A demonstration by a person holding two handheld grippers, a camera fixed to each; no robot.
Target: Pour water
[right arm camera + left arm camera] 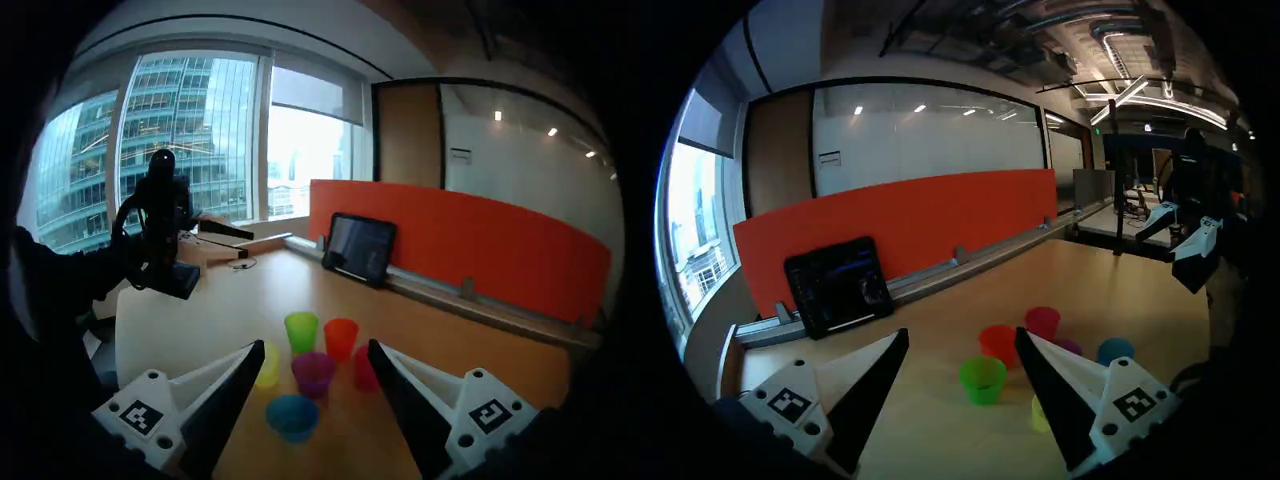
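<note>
Several small plastic cups stand in a cluster on the wooden table (1088, 280). In the left gripper view I see the green cup (982, 380), the orange cup (998, 342), the magenta cup (1042, 320) and the blue cup (1114, 350). A purple cup (1070, 346) and a yellow cup (1038, 414) are partly hidden by a finger. My left gripper (960, 336) hangs open above and short of them. My right gripper (314, 348) is open over the same cluster, with the purple cup (313, 373) and blue cup (292, 416) between its fingers. Farther off, the right gripper (1160, 248) shows again.
A dark tablet (838, 286) leans against the orange partition (920, 216) along the table's back rail. The tablet (360, 248) and windows (192, 136) show behind the cups. The left gripper's dark body (164, 232) is held by a sleeved arm at the table's near corner.
</note>
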